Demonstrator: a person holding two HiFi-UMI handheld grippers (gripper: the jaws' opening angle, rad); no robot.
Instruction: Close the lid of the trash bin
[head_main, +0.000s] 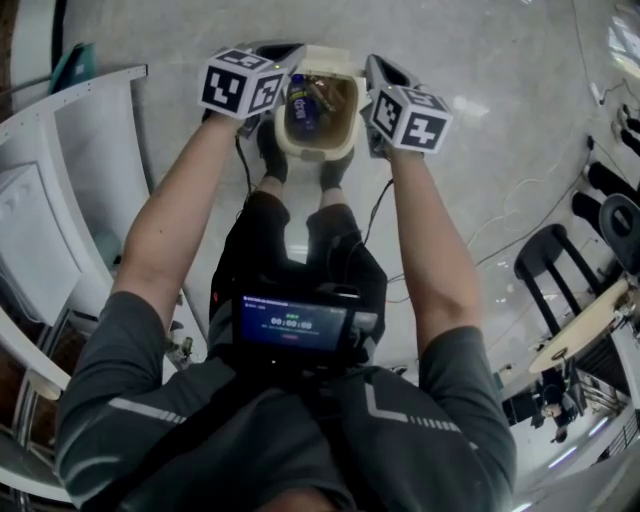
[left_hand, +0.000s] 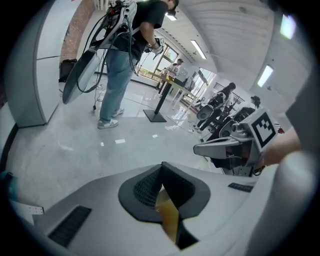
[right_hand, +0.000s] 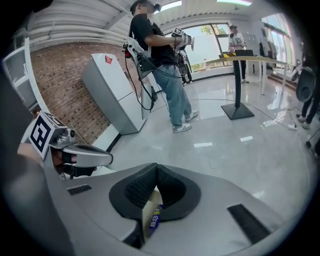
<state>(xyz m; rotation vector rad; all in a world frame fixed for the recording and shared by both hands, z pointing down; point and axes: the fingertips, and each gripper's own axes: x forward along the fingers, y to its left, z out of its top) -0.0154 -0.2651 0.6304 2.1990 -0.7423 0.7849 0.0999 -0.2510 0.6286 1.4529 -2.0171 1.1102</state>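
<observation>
1. The trash bin (head_main: 318, 150) is a small cream tub with rounded corners. It stands upright on the pale glossy floor (head_main: 480, 70), touching the toes of the person's shoes (head_main: 272, 150).
2. Its mouth is open. The brown inside holds a blue-labelled bottle (head_main: 299, 100) against the left wall, with darker scraps (head_main: 335, 100) beside it.
3. The lid (head_main: 330, 58), also cream, is tipped up and back at the far rim, clear of the mouth.

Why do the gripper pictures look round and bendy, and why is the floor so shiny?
Left gripper view and right gripper view: wide-angle lenses curve straight lines and leave dark corners. Head view: bright glare patches sit on the glossy floor.
</observation>
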